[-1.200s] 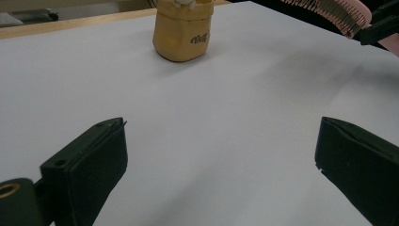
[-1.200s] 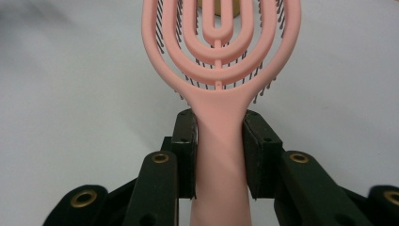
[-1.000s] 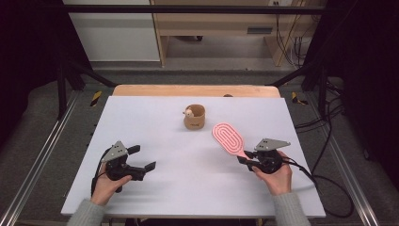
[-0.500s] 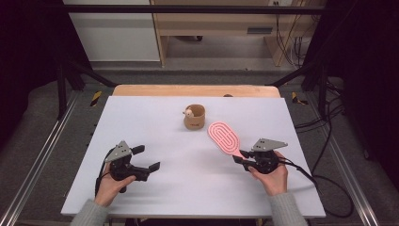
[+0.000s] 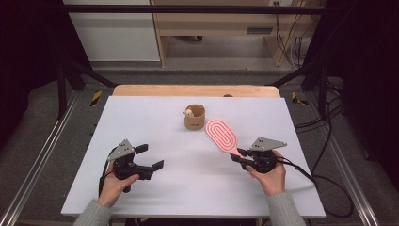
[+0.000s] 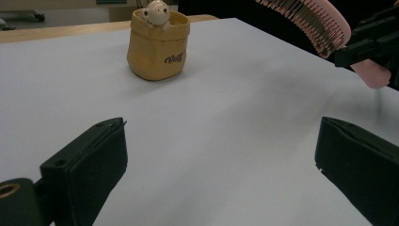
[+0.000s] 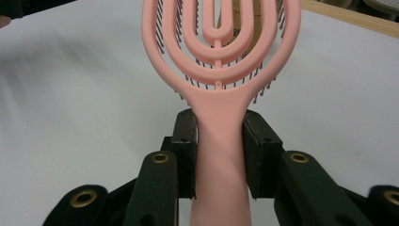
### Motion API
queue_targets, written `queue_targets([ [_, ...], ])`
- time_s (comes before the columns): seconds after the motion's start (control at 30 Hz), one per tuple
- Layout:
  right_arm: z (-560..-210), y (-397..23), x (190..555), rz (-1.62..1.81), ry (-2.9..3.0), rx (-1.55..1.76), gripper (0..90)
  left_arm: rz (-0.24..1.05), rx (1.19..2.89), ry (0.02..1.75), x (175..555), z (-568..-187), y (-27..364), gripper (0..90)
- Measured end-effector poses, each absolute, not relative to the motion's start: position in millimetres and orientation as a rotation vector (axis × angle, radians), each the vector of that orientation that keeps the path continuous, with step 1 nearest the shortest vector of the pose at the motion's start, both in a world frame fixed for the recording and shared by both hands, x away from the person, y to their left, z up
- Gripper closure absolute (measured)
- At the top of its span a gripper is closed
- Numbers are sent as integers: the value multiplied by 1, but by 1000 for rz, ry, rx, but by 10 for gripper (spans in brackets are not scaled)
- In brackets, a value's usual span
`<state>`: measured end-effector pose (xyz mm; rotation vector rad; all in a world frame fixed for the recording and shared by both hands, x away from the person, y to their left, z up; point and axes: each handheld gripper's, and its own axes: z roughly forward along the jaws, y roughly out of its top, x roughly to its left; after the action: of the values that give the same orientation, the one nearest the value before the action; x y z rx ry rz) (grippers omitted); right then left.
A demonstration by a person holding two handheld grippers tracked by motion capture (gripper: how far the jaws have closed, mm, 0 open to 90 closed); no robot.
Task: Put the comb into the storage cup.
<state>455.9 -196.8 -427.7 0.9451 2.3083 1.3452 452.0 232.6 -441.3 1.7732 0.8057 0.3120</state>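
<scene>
The right claw is clamped on the handle of a pink hairbrush. In the right gripper view its two black jaws press flat against either side of that handle, just below where it widens into the oval head. The brush is held clear of the white counter, its head slanting up and away from the claw with the bristles facing down; in the left gripper view the bristles point towards the counter and do not touch it.

The landmark here is a small tan pouch standing upright on the counter, with a little pale toy animal peeking over its rim. The brush head hangs just beside the pouch, on its right and a little nearer the person, apart from it. The right claw sits further along the same line, nearer the person's edge.

The left claw is well apart from the pouch, towards the near left of the counter. Its jaws stand wide open with nothing between them, and in the left gripper view bare counter shows in the gap, with the pouch beyond it. A hand grips the left tool from below, and the other hand grips the right one.
</scene>
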Motion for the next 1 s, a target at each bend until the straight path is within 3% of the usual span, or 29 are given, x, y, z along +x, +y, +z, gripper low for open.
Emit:
queue_targets([
  [1.0, -419, -188, 454, 1387, 2291, 908, 692, 282, 1730, 771, 462, -420, 208, 28],
])
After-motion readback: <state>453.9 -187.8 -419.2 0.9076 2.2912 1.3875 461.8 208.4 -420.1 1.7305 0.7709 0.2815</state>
